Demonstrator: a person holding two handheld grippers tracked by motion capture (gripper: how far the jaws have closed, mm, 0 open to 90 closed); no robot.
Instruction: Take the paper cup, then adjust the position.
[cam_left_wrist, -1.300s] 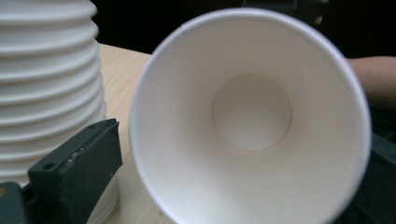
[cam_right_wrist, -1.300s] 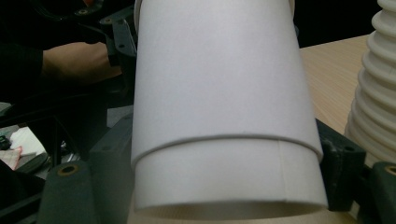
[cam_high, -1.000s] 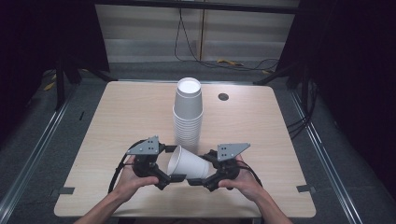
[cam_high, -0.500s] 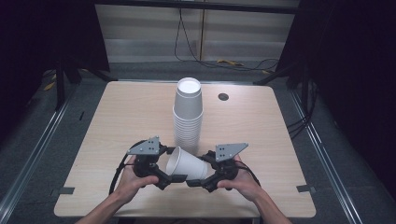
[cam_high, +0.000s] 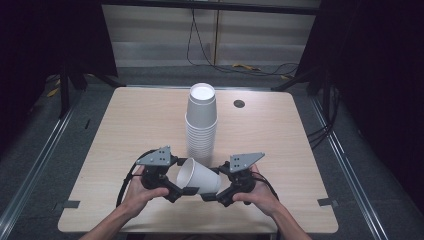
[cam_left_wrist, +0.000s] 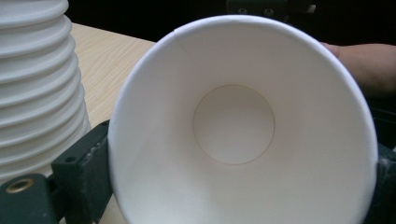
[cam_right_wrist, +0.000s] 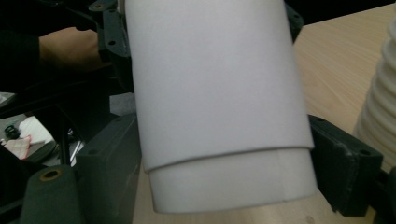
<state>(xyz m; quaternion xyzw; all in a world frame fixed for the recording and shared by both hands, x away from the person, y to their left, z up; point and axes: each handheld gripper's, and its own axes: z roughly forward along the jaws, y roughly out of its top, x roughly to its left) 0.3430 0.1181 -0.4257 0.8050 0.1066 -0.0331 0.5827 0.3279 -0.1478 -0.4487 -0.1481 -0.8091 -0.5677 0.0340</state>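
Progress, high view: I hold single paper cup (cam_high: 199, 176) sideways at 6 o'clock of cup stack (cam_high: 201, 120), between left gripper (cam_high: 176, 188) and right gripper (cam_high: 214, 194); separation looks done, placement left.

Left gripper view: jaws just closing, flanking cup's rim; contact unclear.

Right gripper view: jaws clamped on cup's base end.

No readable writing.

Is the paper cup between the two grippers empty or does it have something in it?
Empty. The left gripper view looks straight into the paper cup, lying on its side, and shows bare white walls and a clean round bottom, with nothing inside.

Left hand-held gripper (cam_high: 176, 192) closing, right hand-held gripper (cam_high: 212, 196) clamped.
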